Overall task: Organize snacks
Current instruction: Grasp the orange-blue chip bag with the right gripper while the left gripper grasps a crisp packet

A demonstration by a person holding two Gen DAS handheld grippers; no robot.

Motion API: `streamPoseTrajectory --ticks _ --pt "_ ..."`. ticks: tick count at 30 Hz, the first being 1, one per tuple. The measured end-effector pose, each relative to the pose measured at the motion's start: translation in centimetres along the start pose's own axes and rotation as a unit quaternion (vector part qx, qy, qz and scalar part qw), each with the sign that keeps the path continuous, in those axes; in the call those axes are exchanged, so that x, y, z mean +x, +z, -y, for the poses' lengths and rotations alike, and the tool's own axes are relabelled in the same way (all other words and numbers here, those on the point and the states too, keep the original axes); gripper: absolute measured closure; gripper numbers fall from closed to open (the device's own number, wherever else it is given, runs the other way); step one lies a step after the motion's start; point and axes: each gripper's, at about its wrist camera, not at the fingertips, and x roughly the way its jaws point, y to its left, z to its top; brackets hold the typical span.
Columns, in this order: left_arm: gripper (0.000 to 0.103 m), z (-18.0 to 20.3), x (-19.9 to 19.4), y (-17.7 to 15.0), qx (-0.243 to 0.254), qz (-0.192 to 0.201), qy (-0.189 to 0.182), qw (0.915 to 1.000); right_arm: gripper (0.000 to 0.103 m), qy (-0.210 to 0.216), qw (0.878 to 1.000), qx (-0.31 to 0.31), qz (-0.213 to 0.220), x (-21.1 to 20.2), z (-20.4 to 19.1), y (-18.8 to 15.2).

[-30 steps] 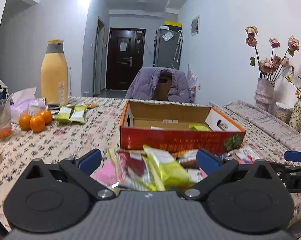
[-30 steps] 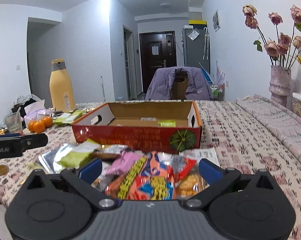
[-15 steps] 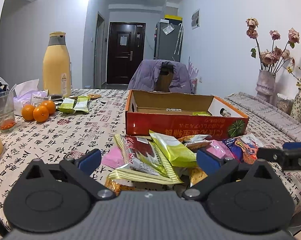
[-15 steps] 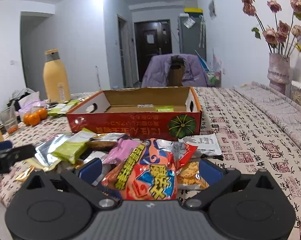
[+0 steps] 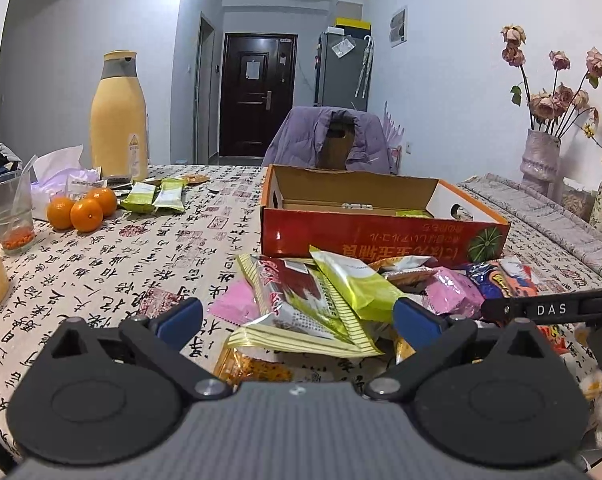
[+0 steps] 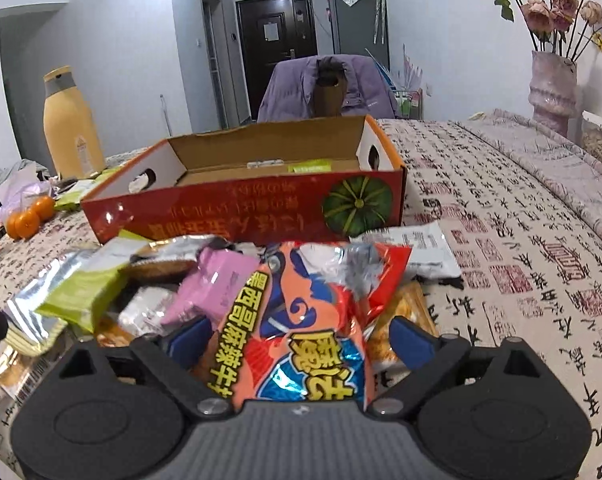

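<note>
**Both claws spread wide over the snack pile**

We have our left claw [image 5: 297, 314] with its blue fingers wide apart, and it grips nothing. Between the fingers lies the striped red-and-yellow packet [image 5: 297, 304], with a lime-green packet [image 5: 353, 280] leaning over it; whether either finger touches a wrapper, we cannot tell.

Our right claw [image 6: 301, 334] is spread just as wide. The orange-and-blue chip bag [image 6: 305, 328] sits right between its fingers, filling most of the gap, but the fingers are not pressed on it. A pink packet [image 6: 217, 280] lies just left of that bag, and a white packet [image 6: 417, 248] lies toward the red box.

The snack pile [image 5: 381, 292] is heaped on the patterned surface [image 5: 121, 264] just in front of the red box [image 6: 245, 208], on our side of it. The box stands open, and we see one small green packet [image 6: 309, 168] lying at its far wall.

Well to the left of the box sit three oranges [image 5: 81, 210], two green sachets [image 5: 157, 198] and a tall yellow bottle [image 5: 119, 120].
</note>
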Motion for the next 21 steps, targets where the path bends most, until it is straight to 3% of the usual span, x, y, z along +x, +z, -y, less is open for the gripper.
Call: streamPoseTrajectory --ticks 2,8,21 --pt "0.0 0.0 0.2 -0.1 0.001 -0.003 -0.001 1.0 0.027 0.0 1.0 0.005 -0.003 0.1 0.3 -0.3" --pt "0.0 0.3 0.6 -0.3 0.01 -0.013 -0.001 0.9999 0.039 0.003 1.0 0.004 0.015 -0.7 0.9 -0.6" --pt "0.0 -0.3 1.4 -0.9 0.034 -0.062 0.007 0.9974 0.041 0.012 0.996 -0.007 0.087 -4.3 1.3 -0.8"
